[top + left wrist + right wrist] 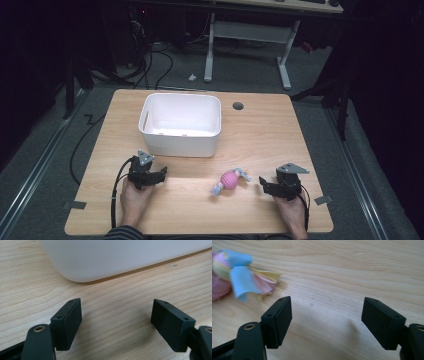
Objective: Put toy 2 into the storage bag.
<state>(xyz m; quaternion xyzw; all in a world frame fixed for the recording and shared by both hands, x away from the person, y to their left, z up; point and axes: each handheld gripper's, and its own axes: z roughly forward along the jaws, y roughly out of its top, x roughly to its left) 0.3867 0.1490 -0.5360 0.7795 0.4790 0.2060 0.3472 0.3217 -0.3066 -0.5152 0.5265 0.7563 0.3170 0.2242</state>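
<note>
Pale wood-grain table (260, 135), white rectangular plastic bin (180, 125) toward its far side. Pink ribbed candy-shaped toy with blue-yellow fabric ends (229, 181) lies on the table near the front, just left of the right gripper (265, 184), not touching it. Right gripper view: jaws spread wide, nothing between them, toy's fabric end (242, 277) up left of the left jaw, apart. Left gripper (161, 173) rests in front of the bin, jaws wide, empty; bin's rounded corner (100, 260) just ahead. A hand grips each gripper.
</note>
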